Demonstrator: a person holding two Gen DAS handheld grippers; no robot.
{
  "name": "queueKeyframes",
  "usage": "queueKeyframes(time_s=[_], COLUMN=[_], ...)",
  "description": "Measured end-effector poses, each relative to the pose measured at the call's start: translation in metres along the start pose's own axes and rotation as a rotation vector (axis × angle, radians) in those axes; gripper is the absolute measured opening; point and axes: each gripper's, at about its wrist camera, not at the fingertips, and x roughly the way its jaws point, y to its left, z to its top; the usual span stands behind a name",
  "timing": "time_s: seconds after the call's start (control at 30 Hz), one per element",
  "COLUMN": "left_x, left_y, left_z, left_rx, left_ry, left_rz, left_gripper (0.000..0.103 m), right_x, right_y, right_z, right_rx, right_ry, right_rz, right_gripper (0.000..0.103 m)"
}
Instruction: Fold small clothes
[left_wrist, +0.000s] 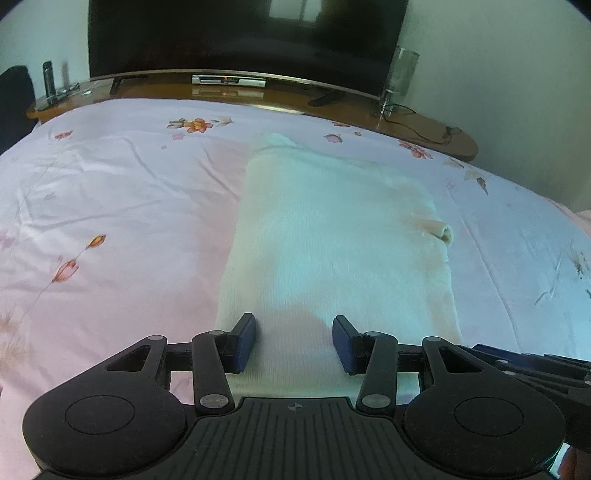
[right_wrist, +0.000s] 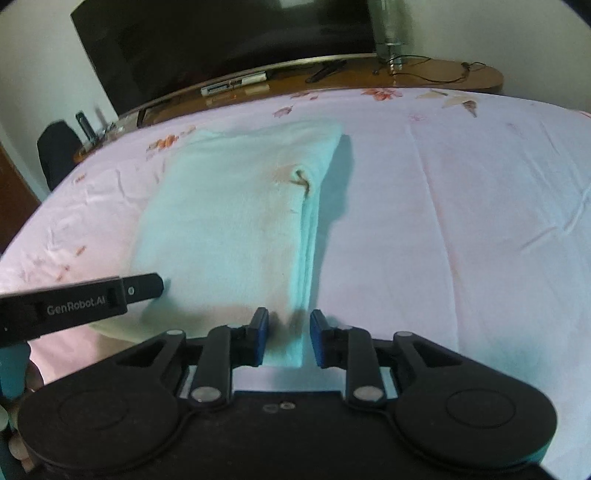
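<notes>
A pale, cream-white folded garment (left_wrist: 332, 236) lies flat on a bed covered by a pink flowered sheet (left_wrist: 110, 206). In the left wrist view it runs as a long strip from the bottom middle of the frame up toward the upper middle, with a small rolled bit of cloth sticking out at its right edge.

The left gripper (left_wrist: 294, 339) sits at the bottom middle of its own view, over the near end of the garment. Its blue-padded fingers (left_wrist: 245, 341) stand moderately apart, with cloth showing in the gap between them; the pads do not press on it.

In the right wrist view, the right gripper (right_wrist: 289, 338) is at the bottom middle, over the near right edge of the garment, where the stacked layers of the fold show as thin lines. Its fingers (right_wrist: 260, 336) are set narrow, straddling that layered edge; whether the pads actually pinch the cloth I cannot tell. The left gripper's black body enters this view from the left edge, lying over the near left part of the garment.

Beyond the bed, a dark television (left_wrist: 243, 37) stands on a wooden bench (left_wrist: 229, 92) at the top of both views.
</notes>
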Motion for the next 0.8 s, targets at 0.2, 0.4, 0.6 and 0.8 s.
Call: queueKeyframes(time_s=[0.2,0.4,0.6,0.8], left_x=[0.0,-0.015,-0.026,-0.043], left_y=[-0.007,-0.007,-0.014,-0.02], left_z=[-0.012,-0.01,-0.013,-0.014], left_rx=[0.066,0.038,0.047,0.078], left_ry=[-0.01,-0.012,-0.01,-0.023], left_rz=[0.019,-0.01,-0.002,0.049], left_gripper=[0.048,0.074,0.076,0.103], right_x=[0.01,-0.005,-0.02,-0.031], right_y=[-0.002,0.0,0.001,0.001], right_z=[-0.008,-0.009,-0.013,-0.014], right_rx=[0.008,0.028,0.048,0.069], right_ry=[0.046,0.011,-0.006,-0.025], right_rz=[-0.021,-0.001,0.004,-0.002], right_gripper=[0.027,0.03,0.033,0.037])
